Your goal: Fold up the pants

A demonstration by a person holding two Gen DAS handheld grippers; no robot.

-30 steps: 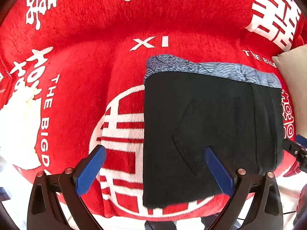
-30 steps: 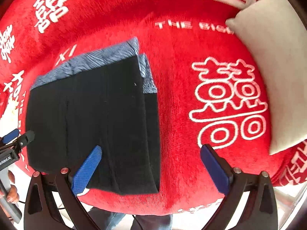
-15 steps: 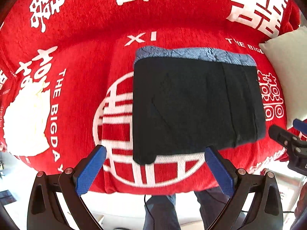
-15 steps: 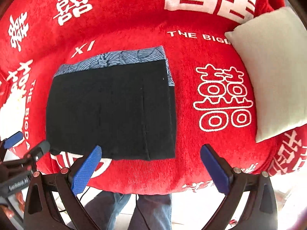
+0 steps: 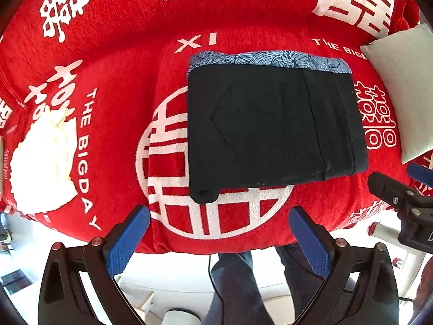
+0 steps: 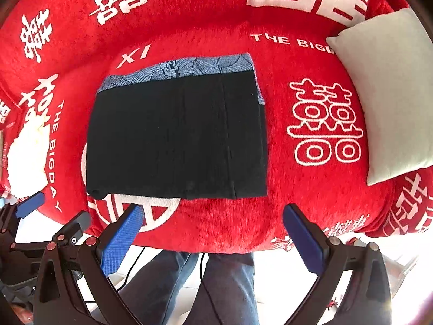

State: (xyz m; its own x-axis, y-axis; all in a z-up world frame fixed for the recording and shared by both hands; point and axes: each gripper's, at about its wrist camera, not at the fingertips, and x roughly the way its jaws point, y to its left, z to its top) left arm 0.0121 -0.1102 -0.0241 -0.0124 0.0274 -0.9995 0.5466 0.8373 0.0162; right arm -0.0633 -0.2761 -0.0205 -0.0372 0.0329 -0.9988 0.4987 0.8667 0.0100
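Note:
The black pants [image 5: 270, 127] lie folded into a flat rectangle on the red blanket [image 5: 121, 62], with a blue patterned band [image 5: 268, 59] showing along their far edge. The right wrist view shows the same pants [image 6: 176, 138] and band [image 6: 176, 70]. My left gripper [image 5: 217, 239] hangs open in front of the near edge of the blanket, apart from the pants, nothing between its blue pads [image 5: 127, 239]. My right gripper [image 6: 212, 239] is open too, held off the near edge, empty. Each gripper appears at the side of the other's view.
A pale cushion [image 6: 384, 92] rests on the blanket at the right. A crumpled cream cloth [image 5: 43, 159] lies at the left. A person's legs in jeans [image 6: 216, 289] stand below the blanket's front edge, with a thin cable hanging there.
Both grippers have pulled back toward me and away from the pants, from over the fabric to beyond the blanket's front edge. The pants stay folded and still.

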